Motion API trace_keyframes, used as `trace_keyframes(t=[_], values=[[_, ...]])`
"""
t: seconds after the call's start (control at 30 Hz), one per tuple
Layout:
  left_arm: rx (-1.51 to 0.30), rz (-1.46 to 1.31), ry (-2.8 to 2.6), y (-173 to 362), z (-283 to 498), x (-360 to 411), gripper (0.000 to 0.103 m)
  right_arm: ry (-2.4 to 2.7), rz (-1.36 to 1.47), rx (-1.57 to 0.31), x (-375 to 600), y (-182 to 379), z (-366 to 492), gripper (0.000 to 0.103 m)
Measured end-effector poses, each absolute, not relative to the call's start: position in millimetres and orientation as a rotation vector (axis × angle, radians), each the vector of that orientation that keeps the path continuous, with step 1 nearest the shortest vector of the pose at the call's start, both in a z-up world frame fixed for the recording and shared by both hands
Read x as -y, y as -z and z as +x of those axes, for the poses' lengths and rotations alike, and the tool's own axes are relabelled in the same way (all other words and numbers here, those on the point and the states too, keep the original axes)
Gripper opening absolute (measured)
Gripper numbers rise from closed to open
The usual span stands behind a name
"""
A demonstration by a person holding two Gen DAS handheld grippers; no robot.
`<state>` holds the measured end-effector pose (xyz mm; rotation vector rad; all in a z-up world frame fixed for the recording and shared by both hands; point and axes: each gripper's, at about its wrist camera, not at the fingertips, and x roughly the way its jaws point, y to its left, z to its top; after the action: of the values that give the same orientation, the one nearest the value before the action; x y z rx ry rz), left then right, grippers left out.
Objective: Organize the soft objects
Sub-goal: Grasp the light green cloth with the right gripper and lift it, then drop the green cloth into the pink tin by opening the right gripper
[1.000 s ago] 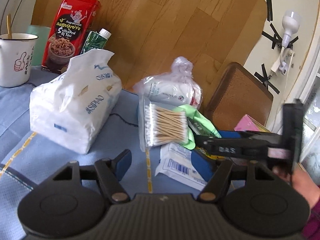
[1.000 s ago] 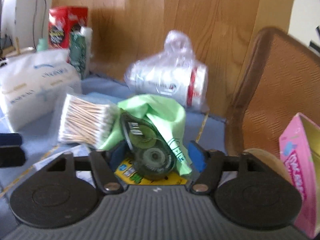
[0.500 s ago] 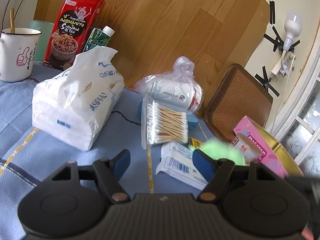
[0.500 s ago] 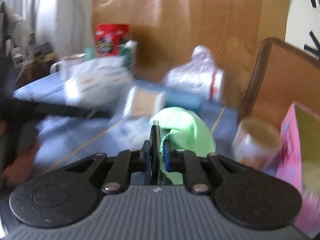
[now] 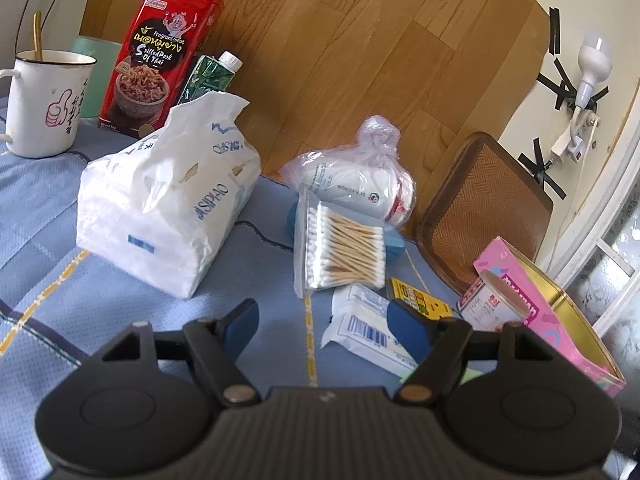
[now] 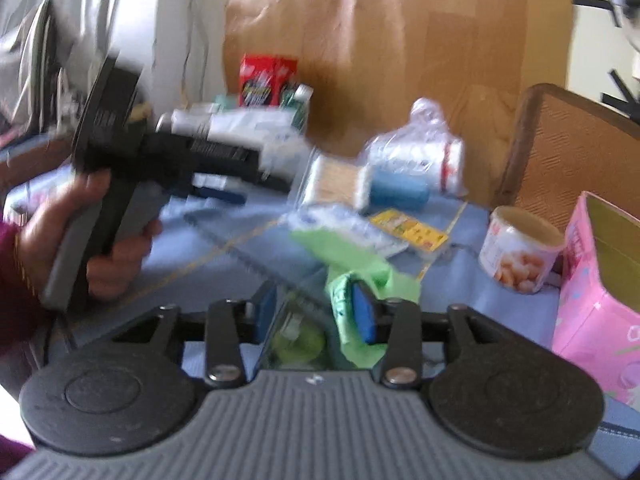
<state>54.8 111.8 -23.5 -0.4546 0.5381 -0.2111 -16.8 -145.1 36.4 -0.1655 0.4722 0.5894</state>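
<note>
Since the earlier frames the green cloth (image 6: 360,268) and the green tape dispenser (image 6: 298,340) have left the pile beside the cotton swabs (image 5: 344,246) and now lie at the lower centre of the right wrist view, close in front of the right hand-held gripper (image 6: 316,316). The jaws of this hand-held gripper were clamped on the cloth half a second ago and have just been opening; they now stand moderately apart, with the dispenser low between them and a fold of cloth draped against the right blue pad. Whether that pad still presses the cloth cannot be told through the blur. The left hand-held gripper (image 5: 324,320) sits at the lower centre of its own view, jaws moderately wide and empty, having opened slightly. Ahead of its right finger lies a white barcoded packet (image 5: 362,326), with a yellow label (image 5: 418,298) just beyond. The cotton swabs lie at centre frame against a blue object (image 5: 394,242) and a knotted plastic bag (image 5: 360,184). A white tissue pack (image 5: 168,204) occupies the left centre. Behind it stand a red carton (image 5: 156,60), a green carton (image 5: 208,76) and a white mug (image 5: 44,100). At the right edge are a small can (image 5: 492,304) and a pink box (image 5: 560,320). All rest on the blue table (image 5: 80,300). In the right wrist view, a hand (image 6: 80,236) grips the left unit's handle at left.
</note>
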Motion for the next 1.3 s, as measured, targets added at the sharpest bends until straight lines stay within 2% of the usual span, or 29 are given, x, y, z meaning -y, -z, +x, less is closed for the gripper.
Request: trace_keyframes(t=[0.13,0.4,0.5,0.6,0.63,0.67,0.73,0.93,1.07,1.23,1.3], values=[[-0.539,-0.458,0.216,24,55,-112,0.073,-0.518,-0.06,-0.436,162,-49,-2,0.063],[-0.541,-0.453,0.224,24,56,-110,0.073,-0.461,0.039,-0.561,168,-30,43,0.064],[-0.544,-0.455,0.228,24,57,-110,0.073,-0.501,0.072,-0.624,163,-21,51,0.07],[-0.543,-0.457,0.235,24,58,-110,0.073,-0.489,0.053,-0.688,158,-10,52,0.068],[-0.544,-0.457,0.238,24,58,-110,0.073,-0.485,0.046,-0.675,158,-7,49,0.057],[-0.545,-0.457,0.241,25,59,-109,0.073,-0.48,0.023,-0.665,157,-7,45,0.036],[-0.544,-0.451,0.248,24,60,-109,0.073,-0.464,-0.034,-0.646,155,-7,40,0.007],[-0.542,-0.418,0.297,22,56,-103,0.073,-0.393,0.035,-0.511,173,-33,27,0.007],[-0.578,-0.501,0.418,12,46,-92,0.071,-0.386,-0.031,-0.407,178,-47,5,0.007],[-0.602,-0.525,0.665,-19,39,-45,0.071,-0.402,-0.054,-0.37,185,-43,-13,0.007],[-0.624,-0.486,0.706,-26,40,-21,0.062,-0.409,-0.04,-0.349,189,-43,-16,0.007]])
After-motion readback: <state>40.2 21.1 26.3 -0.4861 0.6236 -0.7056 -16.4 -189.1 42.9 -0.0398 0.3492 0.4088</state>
